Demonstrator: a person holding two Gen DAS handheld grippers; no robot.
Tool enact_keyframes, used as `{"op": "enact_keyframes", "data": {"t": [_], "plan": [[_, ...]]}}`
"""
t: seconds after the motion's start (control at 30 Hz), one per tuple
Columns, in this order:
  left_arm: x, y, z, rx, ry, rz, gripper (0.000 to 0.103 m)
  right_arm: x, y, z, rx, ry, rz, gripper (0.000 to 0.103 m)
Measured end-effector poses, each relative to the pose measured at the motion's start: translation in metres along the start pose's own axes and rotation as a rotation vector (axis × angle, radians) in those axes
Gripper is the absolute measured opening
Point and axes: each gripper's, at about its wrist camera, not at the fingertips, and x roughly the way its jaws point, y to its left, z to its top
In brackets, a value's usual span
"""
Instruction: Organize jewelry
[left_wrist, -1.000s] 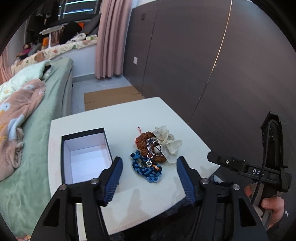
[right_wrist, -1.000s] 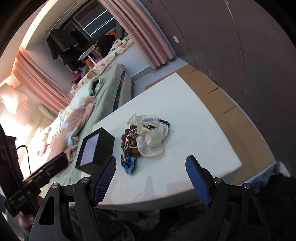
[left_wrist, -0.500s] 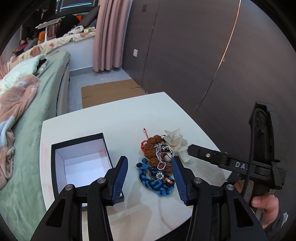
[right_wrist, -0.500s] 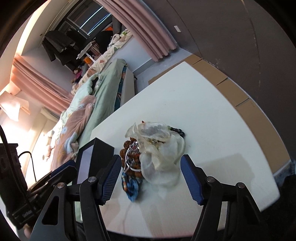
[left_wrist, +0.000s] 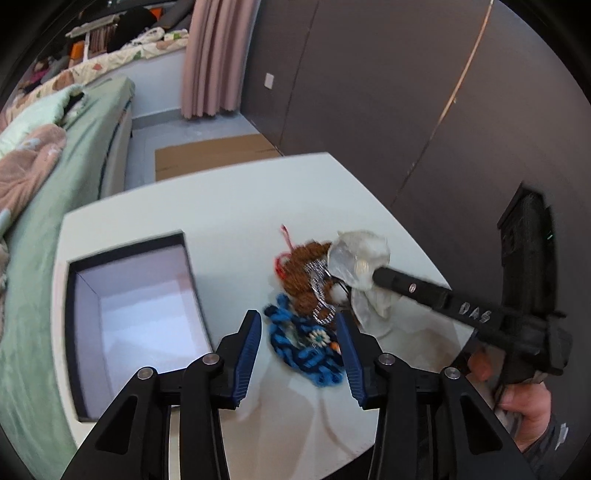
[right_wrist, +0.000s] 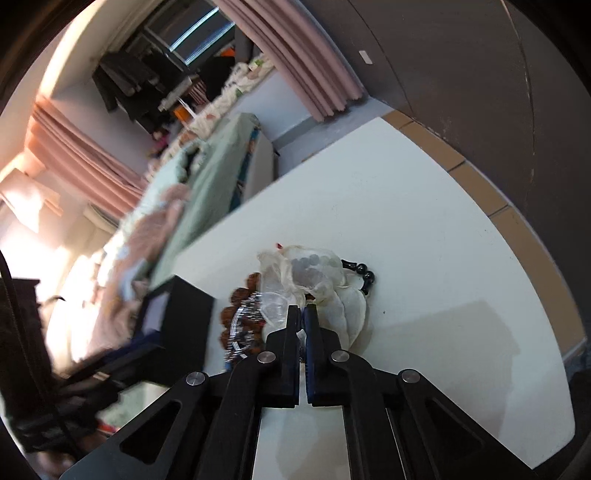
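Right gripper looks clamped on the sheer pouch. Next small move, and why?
Probably lift the right gripper a little, to peel the sheer pouch off the pile. Its jaws are shut on the pouch's near edge, and the pouch lies over the brown bead bracelet and silver chain. The left gripper is closing around the blue braided bracelet, and the open box waits beside it.

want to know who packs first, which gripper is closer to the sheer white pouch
Right. The right gripper is shut on the sheer white pouch. The left gripper is short of it, jaws closing around the blue braided bracelet.
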Motion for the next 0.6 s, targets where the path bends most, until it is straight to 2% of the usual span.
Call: {"op": "enact_keyframes", "data": {"t": [0.27, 0.47, 0.5, 0.53, 0.6], "plan": [[0.022, -0.019, -0.01, 0.015, 0.068, -0.016, 0.044, -0.027, -0.008, -0.007, 0.062, -0.069, 0.06, 0.004], [0.041, -0.025, -0.015, 0.025, 0.098, 0.007, 0.044, -0.041, 0.0, -0.011, 0.105, -0.131, 0.132, 0.004], [0.041, -0.025, -0.016, 0.023, 0.091, 0.017, 0.042, -0.042, 0.001, -0.012, 0.113, -0.136, 0.146, 0.004], [0.041, -0.024, -0.016, 0.021, 0.09, 0.029, 0.021, -0.043, 0.001, -0.013, 0.122, -0.138, 0.16, 0.004], [0.039, -0.024, -0.017, 0.016, 0.102, 0.011, 0.011, -0.043, 0.005, -0.015, 0.131, -0.145, 0.174, 0.004]]}}
